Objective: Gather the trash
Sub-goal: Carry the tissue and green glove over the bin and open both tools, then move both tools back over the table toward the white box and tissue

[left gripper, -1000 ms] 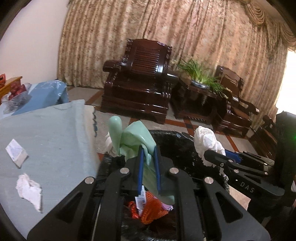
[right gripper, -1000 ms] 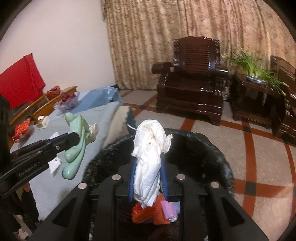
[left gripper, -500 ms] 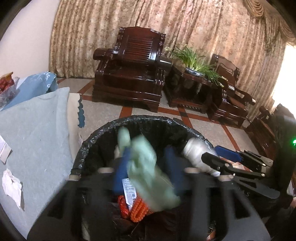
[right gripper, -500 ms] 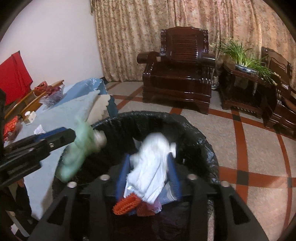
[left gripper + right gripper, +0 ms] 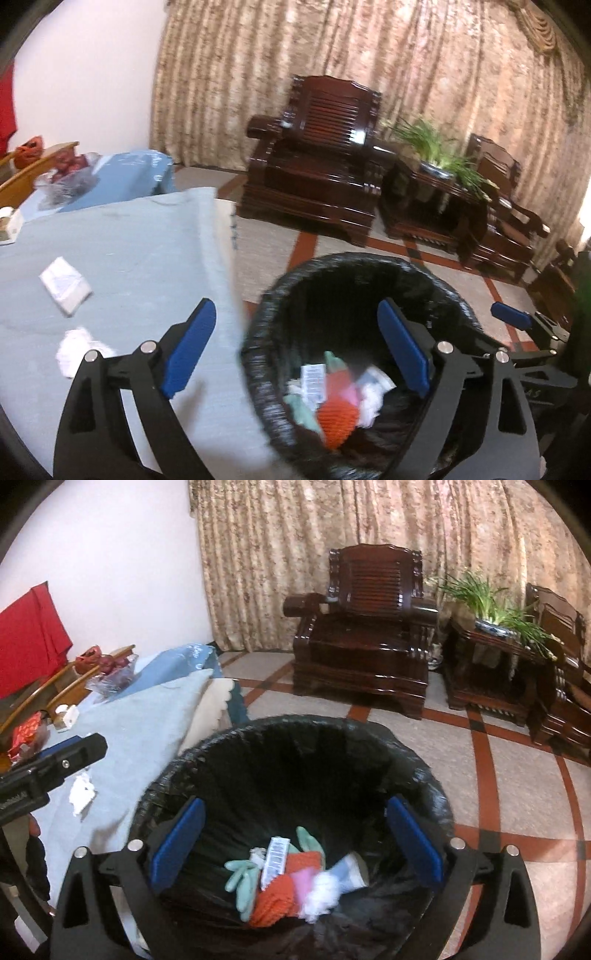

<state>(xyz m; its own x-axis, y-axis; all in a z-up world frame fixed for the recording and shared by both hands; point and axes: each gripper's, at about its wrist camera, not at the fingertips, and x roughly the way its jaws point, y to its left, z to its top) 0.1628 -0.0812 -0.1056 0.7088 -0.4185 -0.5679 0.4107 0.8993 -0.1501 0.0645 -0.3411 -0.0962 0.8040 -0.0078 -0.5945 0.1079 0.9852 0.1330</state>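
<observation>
A bin lined with a black bag stands beside the table. Inside lie a green glove, a white crumpled tissue, orange netting and other wrappers. My left gripper is open and empty, spanning the table edge and the bin's left rim. My right gripper is open and empty over the bin. On the grey tablecloth lie a crumpled white tissue and a small white packet.
Dark wooden armchairs and a side table with a green plant stand along the curtain. A blue bag and clutter sit at the table's far end. The tiled floor lies right of the bin.
Both grippers opened over the bin. The green glove fell from the left one and the white tissue from the right one; both now lie in the bin.
</observation>
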